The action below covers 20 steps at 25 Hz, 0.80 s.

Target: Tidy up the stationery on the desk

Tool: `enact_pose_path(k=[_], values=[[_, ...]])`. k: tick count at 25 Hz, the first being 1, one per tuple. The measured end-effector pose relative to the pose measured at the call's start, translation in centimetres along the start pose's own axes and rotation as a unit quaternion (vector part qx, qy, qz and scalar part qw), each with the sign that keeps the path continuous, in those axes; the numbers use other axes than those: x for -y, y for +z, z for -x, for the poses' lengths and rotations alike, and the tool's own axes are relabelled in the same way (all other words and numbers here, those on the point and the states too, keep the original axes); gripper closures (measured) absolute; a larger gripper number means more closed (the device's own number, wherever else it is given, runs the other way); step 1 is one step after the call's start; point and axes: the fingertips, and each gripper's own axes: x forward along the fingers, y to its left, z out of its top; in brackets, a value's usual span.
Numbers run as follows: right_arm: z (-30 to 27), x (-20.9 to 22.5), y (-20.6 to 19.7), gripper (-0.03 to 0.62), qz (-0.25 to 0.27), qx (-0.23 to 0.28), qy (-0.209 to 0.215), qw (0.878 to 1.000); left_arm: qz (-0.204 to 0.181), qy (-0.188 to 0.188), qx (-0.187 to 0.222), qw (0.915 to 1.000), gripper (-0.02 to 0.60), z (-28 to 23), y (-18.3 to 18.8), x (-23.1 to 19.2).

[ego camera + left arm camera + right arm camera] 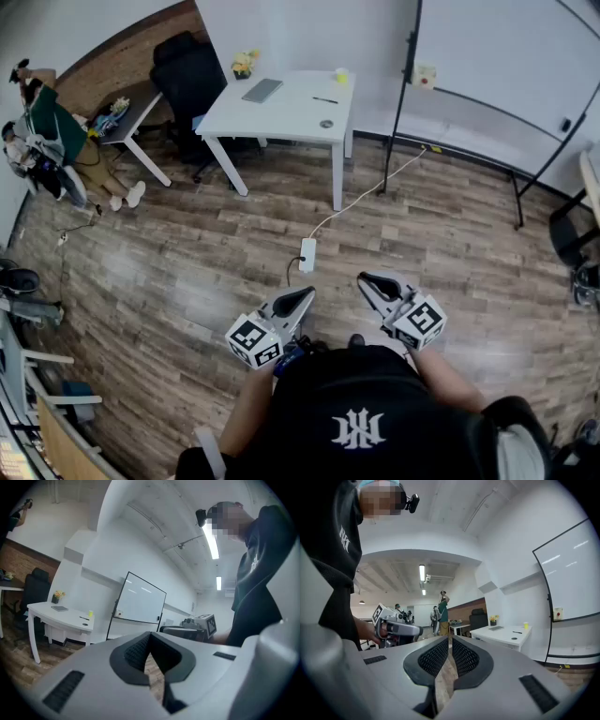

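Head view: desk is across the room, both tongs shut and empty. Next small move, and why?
Probably step forward toward the white desk, skirting the power strip on the floor. The left tongs and right tongs are shut, empty and close to the body, while the pen and grey notebook lie on the desk, well beyond reach.

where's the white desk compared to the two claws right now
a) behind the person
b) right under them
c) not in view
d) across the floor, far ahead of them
d: in the head view the white desk stands at the far side of the wood floor, well ahead of the left claw and the right claw, both of which are shut and empty.
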Motion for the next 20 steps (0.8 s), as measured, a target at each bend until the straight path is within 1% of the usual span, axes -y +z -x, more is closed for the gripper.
enact_pose_path(k=[5,10,13,15,17,20], values=[[-0.5,0.4,-0.2,0.543,0.008,0.005,0.005,1.000,-0.014,0.000,-0.007,0.9999,0.580,0.4,0.3,-0.4],[-1.6,0.3,0.0,0.543,0.009,0.000,0.004,1.000,-0.030,0.004,-0.007,0.9995,0.580,0.9,1.8,-0.8],[-2.2,-0.2,-0.1,0.543,0.024,-0.002,0.003,1.000,-0.035,0.010,0.008,0.9993,0.580,2.3,2.3,-1.4],[-2.7,-0.9,-0.2,0.542,0.030,-0.004,0.008,1.000,-0.031,0.005,0.020,0.9993,0.580,3.6,2.4,-1.6],[-3.1,-1.4,-0.4,0.542,0.030,-0.003,0.011,0.999,-0.029,0.004,0.018,0.9994,0.580,4.7,2.1,-1.8],[-3.5,-1.7,-0.6,0.542,0.025,-0.008,0.010,1.000,-0.035,0.016,0.007,0.9992,0.580,5.8,1.8,-2.4]])
